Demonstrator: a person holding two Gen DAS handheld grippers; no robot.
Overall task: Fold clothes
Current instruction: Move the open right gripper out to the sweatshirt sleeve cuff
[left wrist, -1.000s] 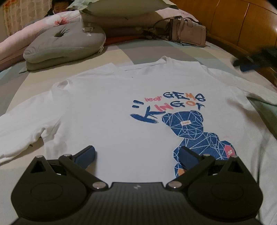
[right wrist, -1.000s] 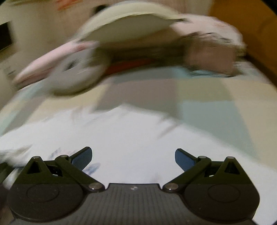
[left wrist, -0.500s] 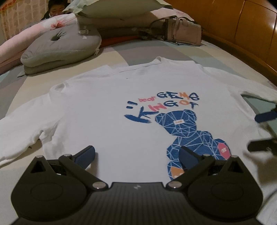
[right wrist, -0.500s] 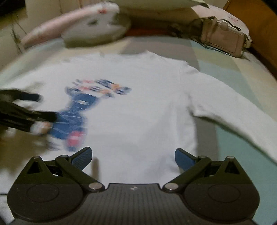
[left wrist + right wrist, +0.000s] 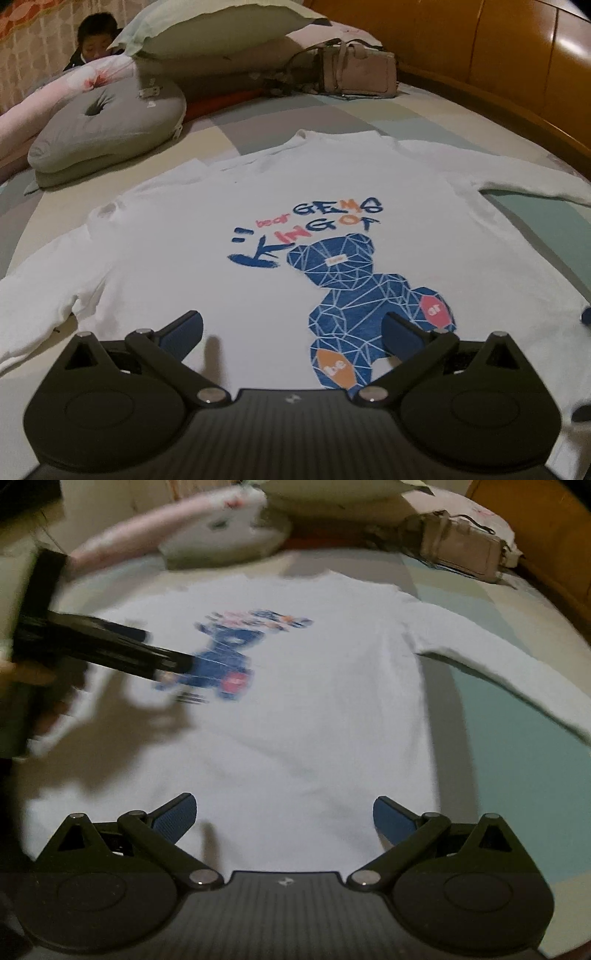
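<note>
A bed with a sheet in pale grey, cream and green blocks is filling both views, and a wooden headboard is curving along its right side. A white long-sleeved shirt is lying flat and face up on the middle of the sheet, sleeves spreading out to either side, neck pointing away from the cameras. A blue faceted bear print is showing on its chest under coloured lettering. Pillows are stacking up beyond the neck, with a grey ring cushion to the left and a beige handbag to the right. The left gripper is hovering over the hem with its jaws standing wide and nothing between them. The right gripper is hanging over the lower right part of the shirt, jaws likewise spread wide and empty; its view is blurring
</note>
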